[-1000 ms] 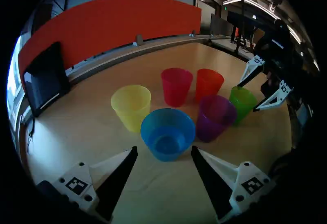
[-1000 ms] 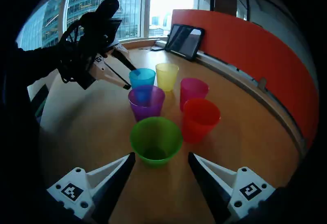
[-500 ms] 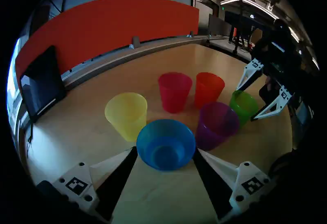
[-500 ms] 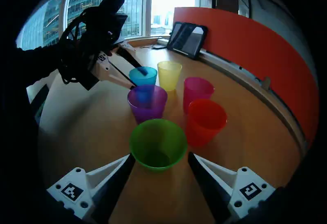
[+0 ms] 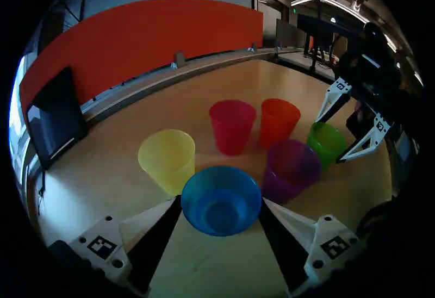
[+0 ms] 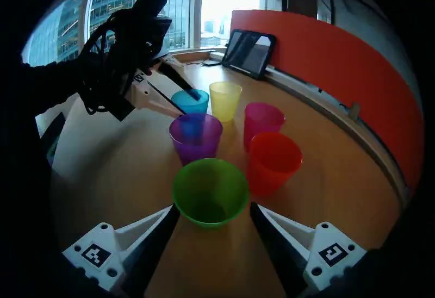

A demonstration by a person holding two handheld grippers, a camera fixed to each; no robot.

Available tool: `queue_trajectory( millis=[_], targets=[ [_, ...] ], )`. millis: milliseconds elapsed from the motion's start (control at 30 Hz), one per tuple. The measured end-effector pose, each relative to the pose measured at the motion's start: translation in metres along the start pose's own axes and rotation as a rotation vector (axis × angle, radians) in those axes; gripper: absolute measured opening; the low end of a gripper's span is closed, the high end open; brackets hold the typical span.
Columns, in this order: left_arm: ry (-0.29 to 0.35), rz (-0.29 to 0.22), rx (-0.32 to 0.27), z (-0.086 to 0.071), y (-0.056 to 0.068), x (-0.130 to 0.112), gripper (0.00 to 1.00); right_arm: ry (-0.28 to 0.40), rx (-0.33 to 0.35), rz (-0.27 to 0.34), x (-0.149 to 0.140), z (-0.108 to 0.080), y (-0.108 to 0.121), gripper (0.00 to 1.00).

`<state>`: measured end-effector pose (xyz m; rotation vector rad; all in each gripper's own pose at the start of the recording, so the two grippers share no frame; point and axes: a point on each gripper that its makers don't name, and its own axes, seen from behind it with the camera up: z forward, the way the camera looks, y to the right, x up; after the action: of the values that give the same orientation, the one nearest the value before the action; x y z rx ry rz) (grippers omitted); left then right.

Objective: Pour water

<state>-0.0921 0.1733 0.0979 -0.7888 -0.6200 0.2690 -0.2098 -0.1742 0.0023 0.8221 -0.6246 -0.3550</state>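
Several coloured plastic cups stand upright in a cluster on the wooden table point(image 5: 109, 189). In the left gripper view the blue cup point(image 5: 220, 211) sits between the fingertips of my open left gripper point(image 5: 219, 200), its rim close to both fingers. Behind it are the yellow cup point(image 5: 167, 159), pink cup point(image 5: 232, 125), orange cup point(image 5: 279, 121) and purple cup point(image 5: 291, 168). In the right gripper view the green cup point(image 6: 210, 191) stands between the tips of my open right gripper point(image 6: 213, 206). The left gripper point(image 6: 171, 88) reaches around the blue cup point(image 6: 190, 101). The right gripper point(image 5: 350, 121) flanks the green cup point(image 5: 326, 143).
A dark tablet point(image 5: 51, 118) leans at the table's far side, under an orange wall panel point(image 5: 147, 37). A raised ledge point(image 6: 337, 118) runs along that side. A person's dark sleeve point(image 6: 49, 88) holds the left gripper. Windows point(image 6: 163, 4) lie beyond.
My left gripper has advanced, so the blue cup now sits between its fingertips instead of ahead of them. The right gripper edged a little closer to the green cup. Finger spacing is unchanged.
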Motion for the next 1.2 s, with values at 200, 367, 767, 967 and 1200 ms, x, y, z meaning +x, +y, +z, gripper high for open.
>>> queue_trajectory(
  millis=[200, 367, 767, 967, 1200],
  targets=[
    [-0.002, -0.014, -0.004, -0.001, 0.001, 0.0, 0.87, 0.004, 0.001, 0.001, 0.001, 0.0, -0.001, 1.0],
    [-0.004, -0.019, -0.004, -0.002, 0.0, -0.001, 0.87, 0.013, 0.004, 0.006, 0.003, 0.0, -0.001, 1.0],
    [0.001, -0.019, 0.013, -0.007, -0.003, 0.0, 0.87, 0.02, 0.014, 0.01, 0.008, 0.007, -0.006, 1.0],
    [0.014, -0.026, 0.017, -0.016, -0.005, 0.002, 0.87, 0.028, 0.019, 0.008, 0.015, 0.012, -0.01, 1.0],
    [0.041, -0.026, 0.033, -0.029, -0.007, 0.006, 0.87, 0.026, 0.009, 0.003, 0.015, 0.012, -0.01, 0.91]
  ],
)
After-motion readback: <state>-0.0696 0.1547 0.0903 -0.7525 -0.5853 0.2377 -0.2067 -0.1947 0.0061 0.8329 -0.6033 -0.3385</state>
